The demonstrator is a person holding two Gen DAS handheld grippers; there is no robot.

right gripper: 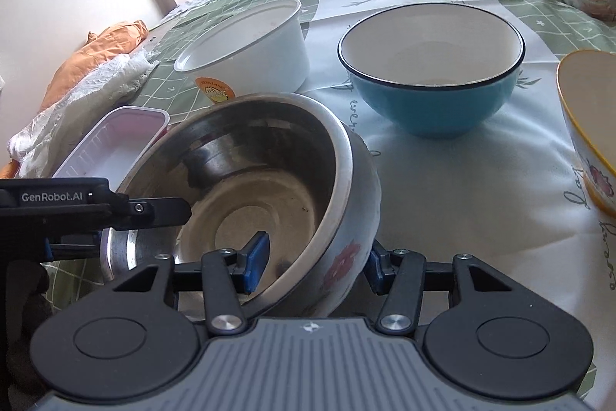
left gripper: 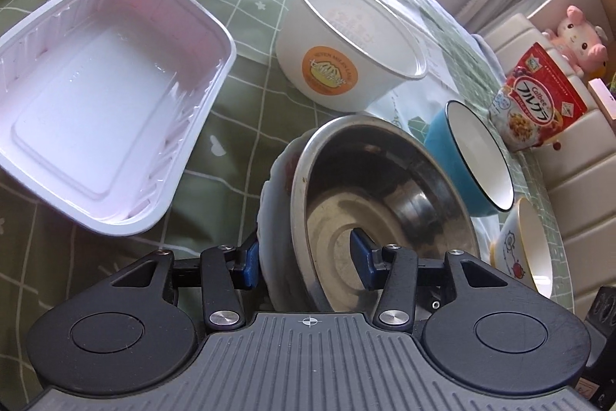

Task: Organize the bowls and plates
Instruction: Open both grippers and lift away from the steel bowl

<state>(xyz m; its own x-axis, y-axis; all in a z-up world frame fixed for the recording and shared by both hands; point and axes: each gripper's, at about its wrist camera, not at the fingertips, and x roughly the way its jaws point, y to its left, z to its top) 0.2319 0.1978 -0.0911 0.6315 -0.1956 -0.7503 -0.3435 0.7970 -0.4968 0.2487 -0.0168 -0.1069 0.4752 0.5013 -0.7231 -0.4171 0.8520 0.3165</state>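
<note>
A steel bowl (left gripper: 385,180) (right gripper: 250,180) sits nested inside a white bowl with a red flower pattern (left gripper: 275,187) (right gripper: 346,257). The pair hangs tilted just above the green checked tablecloth. My left gripper (left gripper: 306,259) straddles one side of the rim, one blue pad against the floral bowl's outer wall and the other inside the steel bowl. On the opposite side my right gripper (right gripper: 313,262) clamps the rim the same way. The left gripper (right gripper: 115,210) also shows in the right wrist view, reaching over the rim.
A white plastic tray (left gripper: 96,103) (right gripper: 119,133) lies to the left. Beyond stand a white paper bowl with an orange sticker (left gripper: 346,45) (right gripper: 250,45), a blue bowl (left gripper: 462,156) (right gripper: 431,72) and a yellow-rimmed bowl (left gripper: 527,241) (right gripper: 589,126). A cereal bag (left gripper: 539,95) stands behind.
</note>
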